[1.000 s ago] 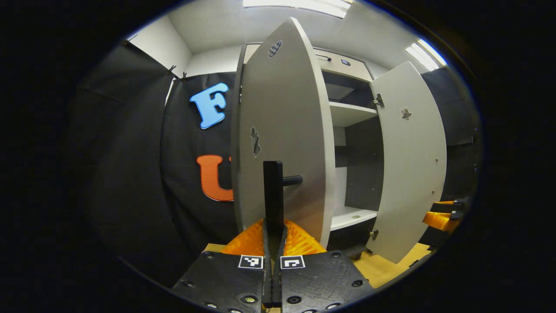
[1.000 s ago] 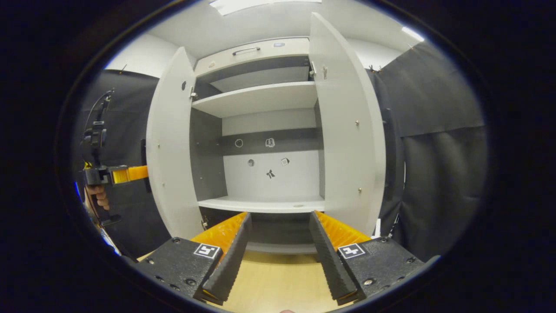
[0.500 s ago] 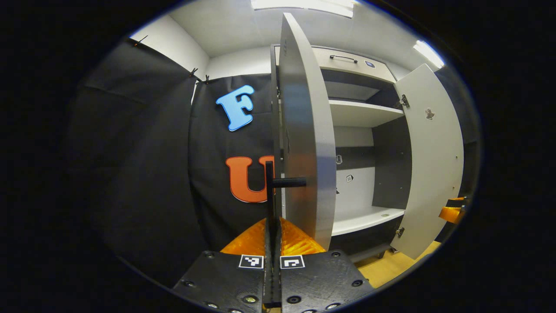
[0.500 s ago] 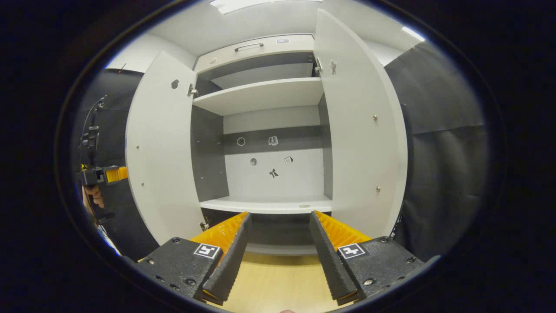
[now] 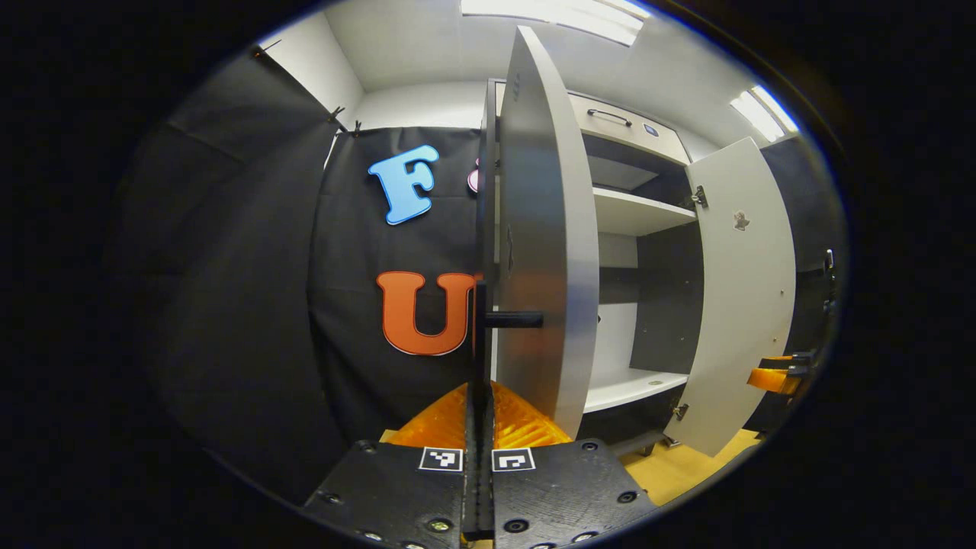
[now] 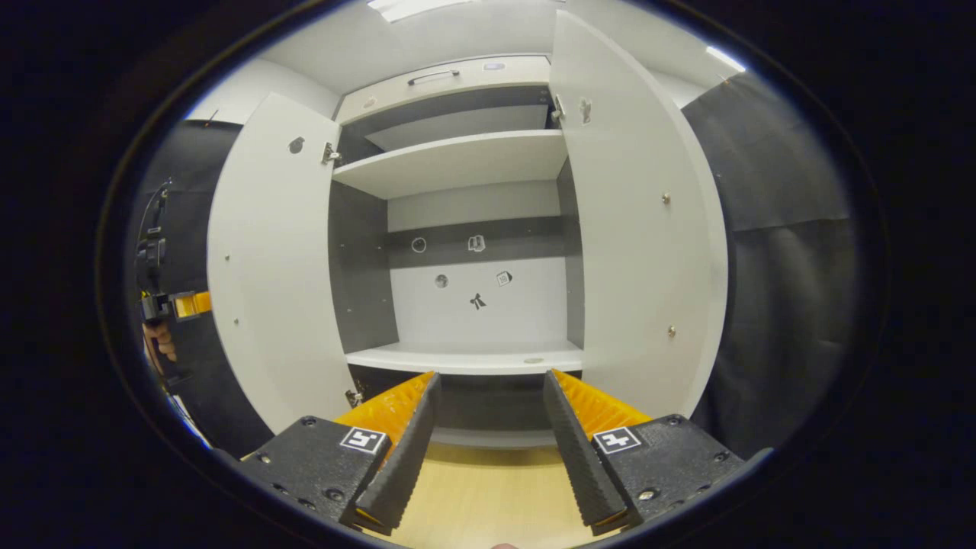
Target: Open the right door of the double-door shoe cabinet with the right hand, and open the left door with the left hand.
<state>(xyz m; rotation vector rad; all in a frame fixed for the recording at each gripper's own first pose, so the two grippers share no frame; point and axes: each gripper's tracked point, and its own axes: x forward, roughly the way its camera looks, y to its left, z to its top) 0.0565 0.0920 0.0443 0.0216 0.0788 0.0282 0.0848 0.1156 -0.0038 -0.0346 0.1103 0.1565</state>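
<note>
Both doors stand open. Left gripper [image 5: 479, 427] has its fingers pinching the left door's [image 5: 545, 252] handle [image 5: 482, 335]; right gripper [image 6: 488, 435] fingers are spread, facing the shelves beside the right door [image 6: 640, 229]. Stiff panels likely swing lightly on hinges; hold the handle.

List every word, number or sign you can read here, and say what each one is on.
No readable text.
Square markers on the left gripper and right gripper: black-and-white patterns, no words.
Small stickers on the cabinet's back panel, the left door and the right door: too small to read.
Handle: unmarked.
</note>
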